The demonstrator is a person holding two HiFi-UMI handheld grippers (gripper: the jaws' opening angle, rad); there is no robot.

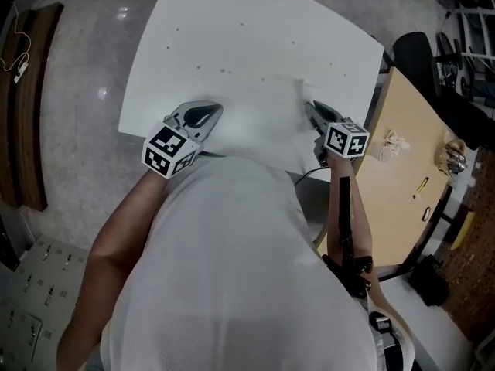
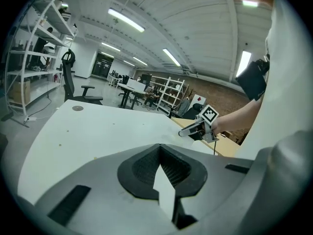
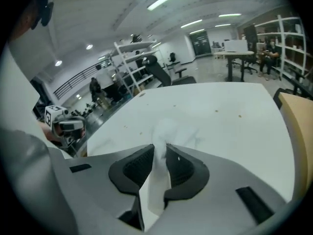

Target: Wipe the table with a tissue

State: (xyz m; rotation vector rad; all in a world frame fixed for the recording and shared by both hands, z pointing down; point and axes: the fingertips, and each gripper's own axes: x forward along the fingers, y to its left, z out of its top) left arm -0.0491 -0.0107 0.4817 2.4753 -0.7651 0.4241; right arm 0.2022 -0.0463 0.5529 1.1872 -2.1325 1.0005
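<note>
The tissue (image 3: 167, 129) is pinched between the jaws of the right gripper (image 3: 160, 150). It is a narrow white strip whose long axis runs along the jaws. From the gap behind the pads it passes between them, and its crumpled free end sticks out just past the tips, pointing ahead across the table (image 1: 232, 37) toward the far edge. The jaws stand narrow, pressed on the strip from both sides. The free end hangs low over the white tabletop; whether it touches the surface cannot be told.

In the head view this gripper sits near the table's near right side, tilted downward. The left gripper (image 2: 159, 148) is over the near left side, well apart from the tissue. Its jaws meet at the tips, with nothing between them.
</note>
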